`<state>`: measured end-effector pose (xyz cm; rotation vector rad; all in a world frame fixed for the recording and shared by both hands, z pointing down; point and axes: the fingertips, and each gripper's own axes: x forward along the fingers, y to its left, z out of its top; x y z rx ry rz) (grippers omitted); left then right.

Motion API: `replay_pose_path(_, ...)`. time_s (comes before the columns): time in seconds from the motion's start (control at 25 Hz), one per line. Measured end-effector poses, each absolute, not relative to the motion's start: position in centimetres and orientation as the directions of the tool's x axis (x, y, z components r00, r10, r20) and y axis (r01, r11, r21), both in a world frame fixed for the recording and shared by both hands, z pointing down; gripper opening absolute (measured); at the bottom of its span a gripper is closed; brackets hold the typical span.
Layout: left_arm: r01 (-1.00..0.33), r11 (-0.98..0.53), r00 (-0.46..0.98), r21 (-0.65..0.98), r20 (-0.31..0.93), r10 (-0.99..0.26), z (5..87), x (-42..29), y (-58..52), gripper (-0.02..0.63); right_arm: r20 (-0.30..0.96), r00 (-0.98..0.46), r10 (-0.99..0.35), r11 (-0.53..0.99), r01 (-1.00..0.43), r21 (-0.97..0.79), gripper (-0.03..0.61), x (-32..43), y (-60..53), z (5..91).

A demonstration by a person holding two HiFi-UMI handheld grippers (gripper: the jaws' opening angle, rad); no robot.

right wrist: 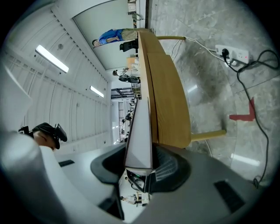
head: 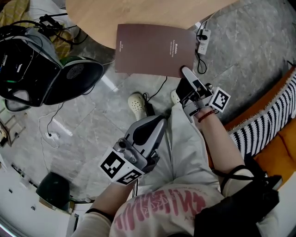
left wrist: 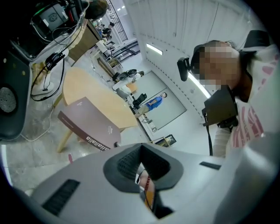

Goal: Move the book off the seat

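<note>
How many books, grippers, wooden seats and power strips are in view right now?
book: 1
grippers, left gripper and right gripper: 2
wooden seat: 1
power strip: 1
Total: 5

Indoor scene, bright, light even. Source: long ceiling light strips (right wrist: 51, 58), also in left gripper view (left wrist: 154, 49), slightly overexposed. Head view: marble floor (head: 92, 115) carries white glare streaks; shadows soft and weak, darker patch under table (head: 138, 14). All three views fisheye: straight lines bend strongly toward rim, corners black. Head view sharp in middle, softer at edges. Both gripper views: nearest foreground out of focus, background fairly sharp. Book (right wrist: 139, 140) edge close to lens, pale, little soft.
</note>
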<state>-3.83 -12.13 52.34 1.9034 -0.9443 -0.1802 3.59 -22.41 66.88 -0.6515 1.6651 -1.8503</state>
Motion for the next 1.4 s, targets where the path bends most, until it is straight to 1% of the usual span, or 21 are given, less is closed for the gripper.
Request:
replay_pose_path(0.36,-0.538,-0.200,0.676,0.819,0.276,-0.684,53.7,-4.7,-13.0,0.008,-0.009,-0.712,-0.702,-0.047,0.059,-0.997,0.158,3.0,-24.5,67.9)
replay_pose_path(0.8,-0.509,-0.182,0.680,0.842,0.263,-0.684,53.6,-5.2,-12.8,0.008,0.020,-0.682,-0.731,-0.044,0.017,-0.999,0.158,2.6,-26.0,68.1)
replay_pose_path(1.4,-0.502,-0.185,0.683,0.845,0.256,-0.684,52.8,-5.0,-11.8,0.008,0.047,-0.650,-0.759,-0.031,-0.035,-0.999,0.160,2.3,-26.8,67.9)
